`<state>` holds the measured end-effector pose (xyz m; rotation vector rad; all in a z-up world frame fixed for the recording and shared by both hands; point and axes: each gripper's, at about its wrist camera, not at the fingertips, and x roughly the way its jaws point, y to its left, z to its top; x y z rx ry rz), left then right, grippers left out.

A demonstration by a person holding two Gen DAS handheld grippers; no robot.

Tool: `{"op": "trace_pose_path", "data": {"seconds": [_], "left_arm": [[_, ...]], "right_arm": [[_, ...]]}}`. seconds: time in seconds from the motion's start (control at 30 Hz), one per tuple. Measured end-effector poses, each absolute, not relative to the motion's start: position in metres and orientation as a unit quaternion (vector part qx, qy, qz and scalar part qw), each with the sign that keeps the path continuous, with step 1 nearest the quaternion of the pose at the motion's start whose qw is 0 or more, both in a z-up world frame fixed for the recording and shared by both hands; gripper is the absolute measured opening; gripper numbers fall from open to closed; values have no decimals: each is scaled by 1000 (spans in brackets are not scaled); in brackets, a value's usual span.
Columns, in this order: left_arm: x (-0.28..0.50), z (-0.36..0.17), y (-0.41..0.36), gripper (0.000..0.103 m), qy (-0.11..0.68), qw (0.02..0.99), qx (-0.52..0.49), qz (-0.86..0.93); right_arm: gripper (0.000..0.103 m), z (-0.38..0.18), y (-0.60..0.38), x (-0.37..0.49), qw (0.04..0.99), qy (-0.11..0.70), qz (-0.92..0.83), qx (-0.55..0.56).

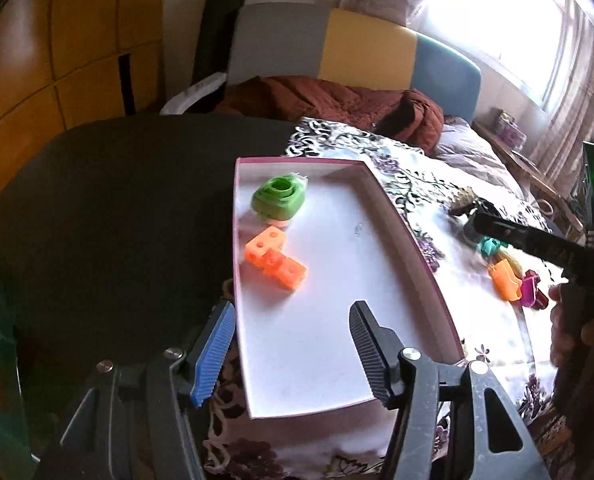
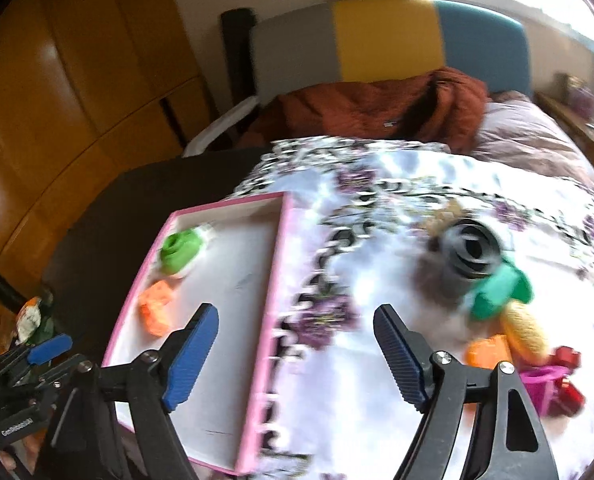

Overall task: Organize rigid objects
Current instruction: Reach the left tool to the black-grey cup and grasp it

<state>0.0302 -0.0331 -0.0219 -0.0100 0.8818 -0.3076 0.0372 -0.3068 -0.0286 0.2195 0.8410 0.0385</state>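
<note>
A white box with a pink rim [image 1: 413,236] [image 2: 275,280] lies on the floral cloth. In it sit a green piece [image 1: 279,198] [image 2: 179,250] and an orange holed block [image 1: 275,258] [image 2: 157,312]. My left gripper [image 1: 293,344] hangs open over the box's near end, with nothing between its fingers. My right gripper [image 2: 297,344] is open and holds nothing, above the cloth just right of the box. To its right lie a black ring [image 2: 473,252] and teal [image 2: 497,292], yellow [image 2: 525,332], orange [image 2: 487,352], magenta [image 2: 541,384] and red [image 2: 569,392] pieces.
The cloth [image 1: 477,320] covers part of a dark round table [image 1: 117,220]. Behind it is a bed with a rust-coloured jacket [image 1: 337,100] and a grey, yellow and blue headboard [image 2: 385,36]. A wooden wardrobe [image 1: 57,60] stands at the left.
</note>
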Motion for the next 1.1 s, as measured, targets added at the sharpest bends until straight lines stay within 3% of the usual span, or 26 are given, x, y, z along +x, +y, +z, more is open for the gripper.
{"op": "trace_pose_path", "data": {"seconds": [0.27,0.43,0.7,1.1], "left_arm": [[33,-19,-65,66,423,887,18,-185],[35,-15,-90,75,423,876,18,-230],[49,-17,-136,74,455,845,19,-279],[93,-17,-238,73,486,811,20,-325]], "right_arm": [[83,-14,-394,22,913,384,-77,116],[87,-14,-456,14,909,361,-167,125],[87,-37,-526,-1,871,352,-221,263],[90,-34,-528,-6,870,341,-205,292]]}}
